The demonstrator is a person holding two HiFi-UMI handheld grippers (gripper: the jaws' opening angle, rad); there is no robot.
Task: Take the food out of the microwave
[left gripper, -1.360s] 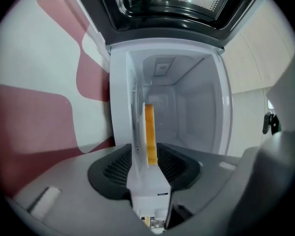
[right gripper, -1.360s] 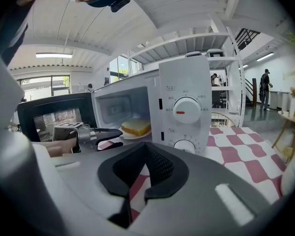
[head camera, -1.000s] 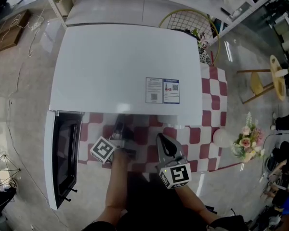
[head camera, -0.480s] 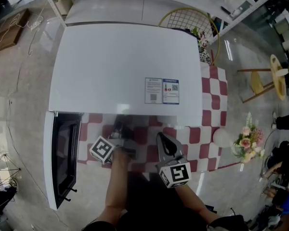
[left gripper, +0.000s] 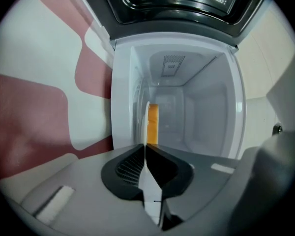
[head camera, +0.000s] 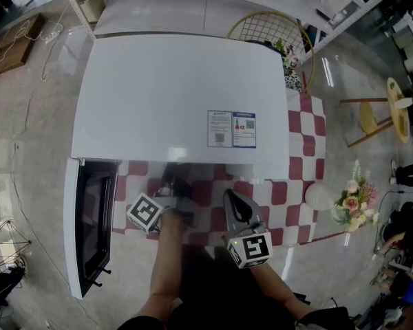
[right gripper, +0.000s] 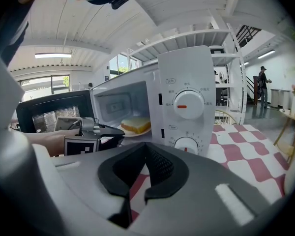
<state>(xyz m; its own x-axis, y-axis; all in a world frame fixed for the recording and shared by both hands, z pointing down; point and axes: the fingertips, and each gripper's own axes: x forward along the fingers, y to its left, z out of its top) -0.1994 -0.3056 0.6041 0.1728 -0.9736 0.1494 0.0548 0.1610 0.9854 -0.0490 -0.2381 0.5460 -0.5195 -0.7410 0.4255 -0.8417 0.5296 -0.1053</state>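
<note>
Has just been closing the left gripper [left gripper: 146, 147] at the mouth of the microwave [right gripper: 187, 82]; now pinches the thin white rim of the plate [right gripper: 137, 132] between its pads. Means, most likely, grasp made and a level pull outward due next, through the open door [head camera: 93, 225]. Holds the right gripper [right gripper: 147, 146] clenched on nothing, low above the bench [head camera: 306, 150] and its red-and-white checked cloth [right gripper: 246, 156], outside the oven. Finds the food inside the cavity: a square slice of bread [right gripper: 135, 124], soft pale crumb, golden crust, lying flat on the plate. Looks hard, glossy and probably slippery at the plate rim; smooth white enamel on the cavity walls, dark glass in the door.
</note>
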